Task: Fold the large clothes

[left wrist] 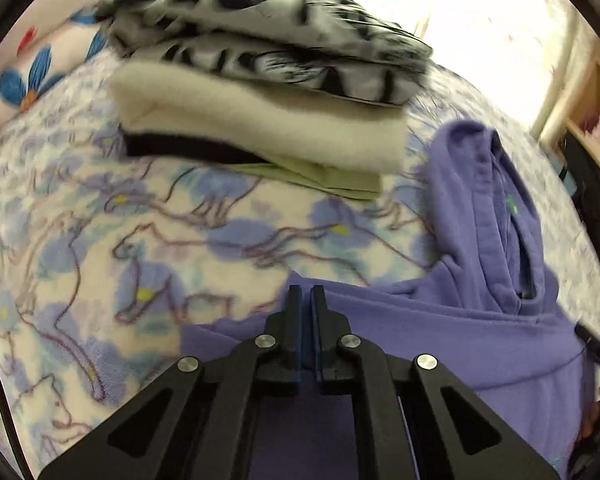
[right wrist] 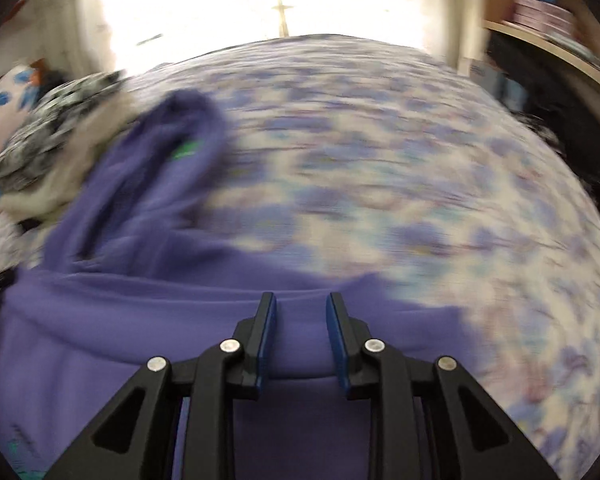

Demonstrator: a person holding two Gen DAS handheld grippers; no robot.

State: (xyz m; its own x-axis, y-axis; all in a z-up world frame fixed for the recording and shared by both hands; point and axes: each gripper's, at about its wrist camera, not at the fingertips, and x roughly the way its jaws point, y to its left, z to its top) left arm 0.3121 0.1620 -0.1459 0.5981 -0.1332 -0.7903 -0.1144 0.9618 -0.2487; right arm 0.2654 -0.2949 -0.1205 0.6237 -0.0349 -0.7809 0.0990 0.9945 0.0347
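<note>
A purple hoodie point(left wrist: 480, 312) lies on the flowered bedspread point(left wrist: 100, 260), its hood point(left wrist: 496, 200) pointing away from me. My left gripper point(left wrist: 307, 292) is shut on the hoodie's left edge, with purple cloth between its jaws. In the right wrist view the hoodie point(right wrist: 160, 300) fills the lower left, blurred by motion. My right gripper point(right wrist: 301, 300) is open, its jaws a palm's width apart over the hoodie's edge, with cloth below and between them but not clamped.
A stack of folded clothes point(left wrist: 260, 92) sits at the back of the bed: a black-and-white patterned piece on top, cream fleece below, a pale green one underneath. A flowered pillow point(left wrist: 32, 68) lies far left. A wooden shelf point(right wrist: 552, 40) stands right of the bed.
</note>
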